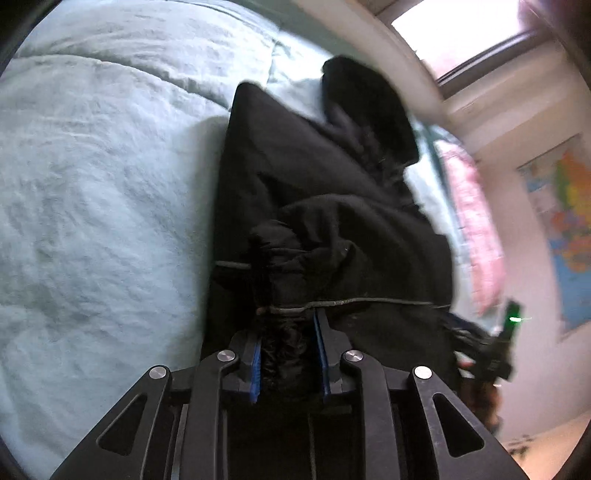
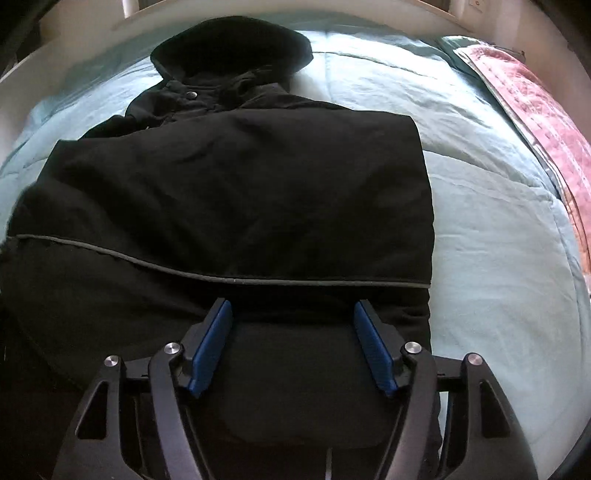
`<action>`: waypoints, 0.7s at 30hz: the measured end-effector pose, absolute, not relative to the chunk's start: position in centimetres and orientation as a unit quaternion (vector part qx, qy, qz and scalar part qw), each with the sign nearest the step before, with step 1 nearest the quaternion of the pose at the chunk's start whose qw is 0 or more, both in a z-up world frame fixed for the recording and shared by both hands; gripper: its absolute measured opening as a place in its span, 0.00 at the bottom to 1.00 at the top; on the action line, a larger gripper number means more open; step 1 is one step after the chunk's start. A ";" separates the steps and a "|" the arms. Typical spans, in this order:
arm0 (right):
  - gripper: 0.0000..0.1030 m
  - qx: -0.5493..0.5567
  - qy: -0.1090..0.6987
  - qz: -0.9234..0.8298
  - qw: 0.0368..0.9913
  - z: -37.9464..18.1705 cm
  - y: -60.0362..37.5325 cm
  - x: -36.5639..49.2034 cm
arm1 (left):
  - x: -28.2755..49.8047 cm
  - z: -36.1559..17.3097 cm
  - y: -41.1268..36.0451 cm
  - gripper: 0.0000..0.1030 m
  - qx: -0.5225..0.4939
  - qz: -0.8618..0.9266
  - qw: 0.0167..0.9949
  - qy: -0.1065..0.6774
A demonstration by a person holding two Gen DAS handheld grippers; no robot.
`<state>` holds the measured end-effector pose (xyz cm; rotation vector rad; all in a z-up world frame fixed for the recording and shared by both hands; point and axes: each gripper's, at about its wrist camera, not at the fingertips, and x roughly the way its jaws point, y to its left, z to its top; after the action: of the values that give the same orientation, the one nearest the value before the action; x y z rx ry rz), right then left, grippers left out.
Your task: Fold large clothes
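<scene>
A large black hooded jacket (image 2: 236,192) lies on a pale blue bed, hood (image 2: 232,48) at the far end, a thin grey piping line across its lower part. My right gripper (image 2: 291,306) is open just above the jacket's near hem, touching nothing I can see. In the left wrist view my left gripper (image 1: 288,317) is shut on a bunched edge of the jacket (image 1: 314,192) at the grey piping, and the cloth hangs lifted and gathered in front of it. The right gripper (image 1: 498,354) shows blurred at the right edge.
The pale blue duvet (image 1: 92,184) covers the bed around the jacket. A pink patterned cloth (image 2: 535,99) lies along the bed's right side. A white bed frame (image 2: 369,14) runs behind the hood. A window (image 1: 461,33) and a wall map (image 1: 565,221) are at the right.
</scene>
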<state>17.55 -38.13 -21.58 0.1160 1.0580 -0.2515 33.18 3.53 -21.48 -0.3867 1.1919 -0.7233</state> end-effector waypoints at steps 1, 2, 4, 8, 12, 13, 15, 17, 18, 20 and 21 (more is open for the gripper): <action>0.68 0.062 0.509 -0.114 0.851 -21.3 -38.4 17.6 | 32.9 -20.7 4.1 0.31 -0.169 -0.330 0.758 0.536; 0.68 0.068 0.513 -0.110 0.849 -20.8 -38.7 17.7 | 32.6 -19.4 4.5 0.32 -0.145 -0.314 0.779 0.522; 0.69 0.084 0.499 -0.099 0.857 -18.9 -38.9 17.7 | 31.6 -16.4 4.0 0.32 -0.084 -0.283 0.826 0.481; 0.72 0.116 0.428 -0.057 0.895 -14.9 -37.3 19.8 | 30.1 -12.5 -0.7 0.37 -0.055 -0.341 0.827 0.443; 0.74 0.090 0.461 -0.068 0.880 -17.4 -34.8 25.2 | 29.8 -14.5 -8.1 0.46 0.051 -0.301 0.839 0.450; 0.74 0.081 0.485 -0.080 0.867 -18.8 -34.5 26.2 | 30.6 -16.5 -9.3 0.46 0.067 -0.282 0.828 0.479; 0.76 0.053 0.531 -0.105 0.839 -22.5 -33.9 28.0 | 32.5 -21.0 -10.5 0.45 0.070 -0.244 0.802 0.541; 0.77 0.047 0.524 -0.109 0.844 -22.6 -33.8 28.0 | 33.5 -22.5 -9.9 0.45 0.041 -0.244 0.802 0.543; 0.77 0.045 0.525 -0.107 0.843 -22.6 -33.8 28.0 | 33.7 -22.4 -9.7 0.45 0.034 -0.244 0.803 0.543; 0.77 0.053 0.523 -0.097 0.845 -22.3 -34.2 27.6 | 33.6 -21.7 -9.5 0.45 0.035 -0.241 0.807 0.538; 0.77 0.060 0.517 -0.090 0.849 -21.9 -34.3 27.1 | 33.1 -21.1 -9.3 0.45 0.039 -0.244 0.810 0.532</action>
<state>27.05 -34.34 -21.88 0.1264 1.0902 -0.1886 33.08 -9.26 -21.07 0.0837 1.1367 -0.5206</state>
